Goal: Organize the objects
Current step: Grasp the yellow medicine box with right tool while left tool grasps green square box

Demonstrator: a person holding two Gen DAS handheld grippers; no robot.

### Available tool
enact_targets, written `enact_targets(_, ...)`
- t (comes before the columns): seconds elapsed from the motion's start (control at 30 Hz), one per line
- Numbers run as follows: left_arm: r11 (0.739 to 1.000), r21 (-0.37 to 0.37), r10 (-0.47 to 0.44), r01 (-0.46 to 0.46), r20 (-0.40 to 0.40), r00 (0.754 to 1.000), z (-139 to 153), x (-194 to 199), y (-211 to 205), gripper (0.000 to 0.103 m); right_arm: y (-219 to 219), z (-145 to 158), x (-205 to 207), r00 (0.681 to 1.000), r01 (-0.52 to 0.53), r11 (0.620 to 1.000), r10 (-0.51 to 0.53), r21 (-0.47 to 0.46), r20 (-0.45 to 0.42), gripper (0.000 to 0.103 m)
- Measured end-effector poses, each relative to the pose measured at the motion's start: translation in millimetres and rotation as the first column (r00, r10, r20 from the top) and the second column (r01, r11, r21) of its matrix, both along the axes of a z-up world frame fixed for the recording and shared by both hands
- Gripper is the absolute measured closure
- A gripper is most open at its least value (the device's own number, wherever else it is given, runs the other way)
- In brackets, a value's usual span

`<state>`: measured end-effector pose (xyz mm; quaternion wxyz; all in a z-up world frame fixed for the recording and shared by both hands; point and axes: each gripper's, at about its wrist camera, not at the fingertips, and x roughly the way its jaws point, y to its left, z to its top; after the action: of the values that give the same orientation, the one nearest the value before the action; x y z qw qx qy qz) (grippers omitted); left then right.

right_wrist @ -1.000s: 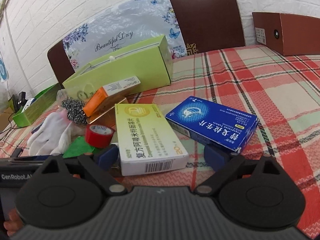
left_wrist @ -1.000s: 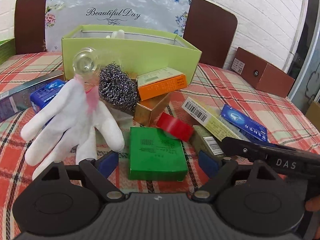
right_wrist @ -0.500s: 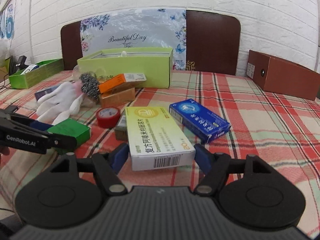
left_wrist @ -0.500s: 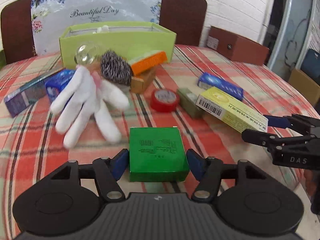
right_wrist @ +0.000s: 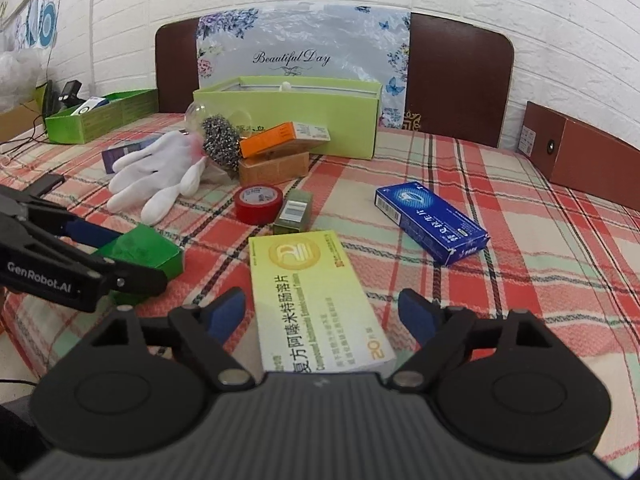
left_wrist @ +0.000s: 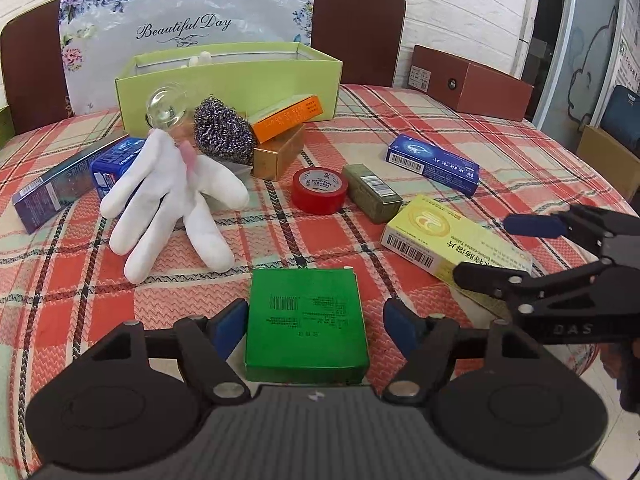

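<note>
Opening left hand-held gripper (left_wrist: 315,322) straddling green box (left_wrist: 306,322), right hand-held gripper (right_wrist: 322,314) opening astride yellow box (right_wrist: 310,300)

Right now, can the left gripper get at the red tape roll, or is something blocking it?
Probably not directly. The green box sits between the left gripper's opening jaws, untouched by the pads, and lies straight in line with the red tape roll beyond. Lifting over or moving the box would likely free the way.

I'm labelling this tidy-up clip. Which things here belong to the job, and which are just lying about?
Job in hand:
- green box, between left gripper, jaws opening
- yellow box, between right gripper, jaws opening

Lying about:
- white glove
- red tape
- blue box
- brown box
</note>
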<state>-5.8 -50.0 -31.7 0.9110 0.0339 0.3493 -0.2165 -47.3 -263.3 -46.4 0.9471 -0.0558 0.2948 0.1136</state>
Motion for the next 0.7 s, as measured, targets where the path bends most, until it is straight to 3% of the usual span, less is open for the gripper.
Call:
enact_targets(0.17, 1.0, 0.02, -0.005, 0.005, 0.0, 1.0, -3, 1, -2, 0.026, 3, -9, 21, 0.996, -0.08, 0.996, 0.079, -0.05, -0.039, 0.02)
enact_targets(0.3, 1.0, 0.016, -0.005, 0.005, 0.002, 1.0, -3, 5, -1, 0.027, 5, -9, 27, 0.989, -0.129, 0.99, 0.124, -0.057, -0.079, 0.033)
enact_targets(0.37, 1.0, 0.021, -0.003, 0.003, 0.004, 1.0, -4, 8, -3, 0.027, 7, -7, 26, 0.986, -0.15, 0.987, 0.144, -0.056, -0.088, 0.033)
enact_targets(0.7, 0.997, 0.069, -0.041, 0.037, 0.059, 0.997, -8, 3, -6, 0.038, 16, -8, 31, 0.983, -0.146, 0.987, 0.138, -0.062, -0.121, 0.037)
